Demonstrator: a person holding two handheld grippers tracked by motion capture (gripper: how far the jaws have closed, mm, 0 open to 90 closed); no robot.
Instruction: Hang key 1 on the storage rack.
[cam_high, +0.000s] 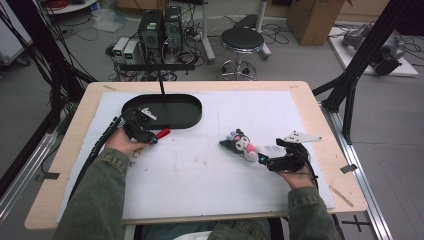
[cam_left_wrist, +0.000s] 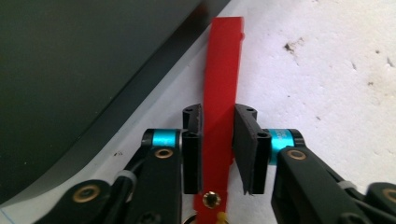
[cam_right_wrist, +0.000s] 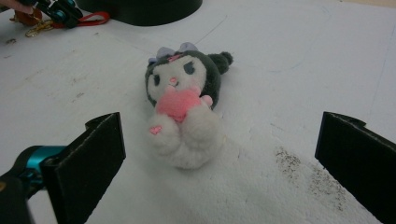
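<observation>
Left gripper (cam_left_wrist: 218, 144) clamped on red strap (cam_left_wrist: 222, 93) (beside black tray (cam_left_wrist: 70, 70)), frame centre; right gripper (cam_right_wrist: 219, 158) wide open, plush toy (cam_right_wrist: 184, 107) unheld

Light wooden counter (cam_high: 70, 150) covered by a white foam sheet (cam_high: 200, 165). Lying on the sheet: a black oval tray (cam_high: 175, 117), a flat red strap (cam_left_wrist: 223, 70) beside it, and a small black-and-white plush doll (cam_high: 241, 143).
</observation>
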